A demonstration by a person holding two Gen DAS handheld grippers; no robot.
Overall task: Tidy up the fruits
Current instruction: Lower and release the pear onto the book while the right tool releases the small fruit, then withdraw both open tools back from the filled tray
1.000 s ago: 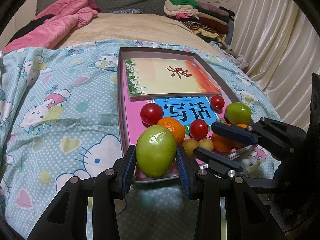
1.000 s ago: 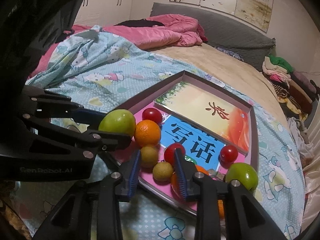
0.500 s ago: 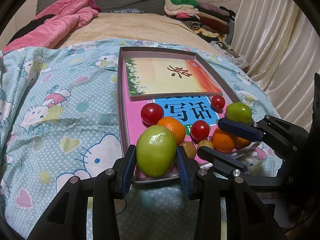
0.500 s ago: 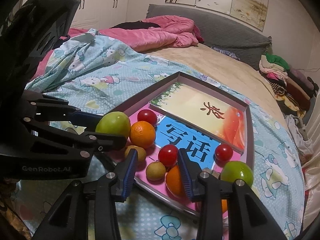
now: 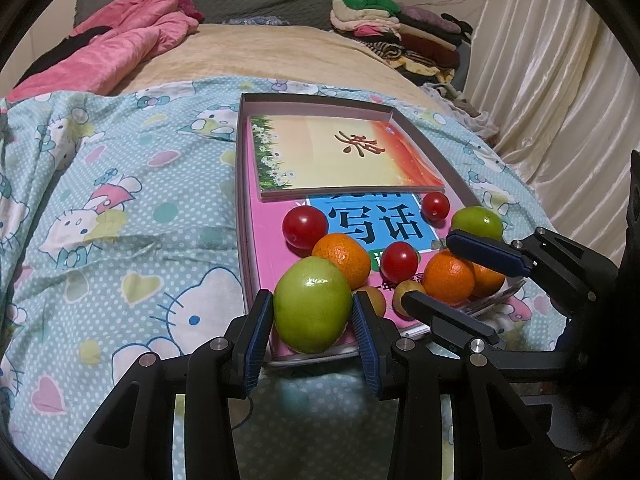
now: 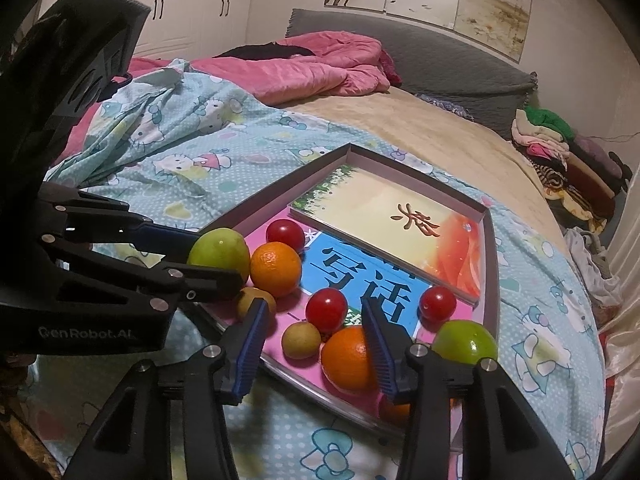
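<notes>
While our left gripper (image 5: pixel 313 326) fingers pinch the large green apple (image 5: pixel 312 310) at the shallow grey tray's (image 5: pixel 244 216) near edge for lifting, our right gripper (image 6: pixel 312 350) fingers, just opening, stand spread, holding nothing.

- A shallow box (image 5: pixel 244 184) lies on a bedspread (image 5: pixel 120 200), with two books in it, the far book (image 5: pixel 344 156) overlapping the near book (image 5: pixel 280 256).
- Fruit sits clustered on the near book, at the box's near end.
- Folded clothes (image 5: pixel 384 28) are stacked at the bed's far right; a rumpled quilt (image 5: pixel 120 44) lies far left.
</notes>
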